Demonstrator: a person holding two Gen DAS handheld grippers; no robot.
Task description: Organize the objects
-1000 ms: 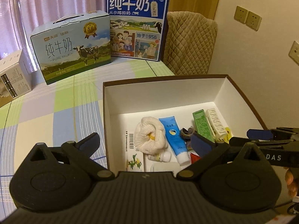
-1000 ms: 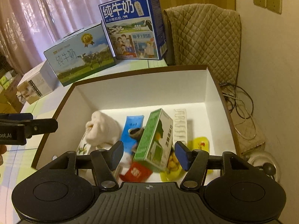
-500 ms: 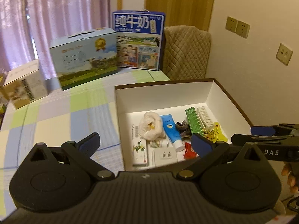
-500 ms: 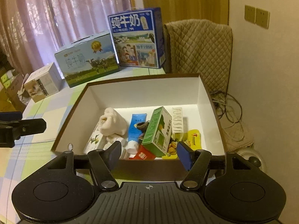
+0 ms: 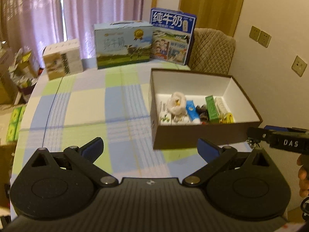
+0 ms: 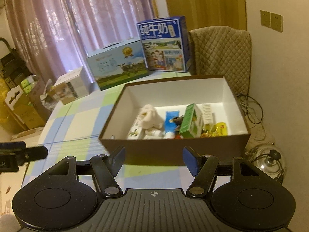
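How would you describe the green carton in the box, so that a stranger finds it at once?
Look on the checked tablecloth for the open brown box with white inner walls. Among the small things on its floor, the green carton leans tilted between a blue tube and a yellow packet. It is the only green item and stands taller than its neighbours.
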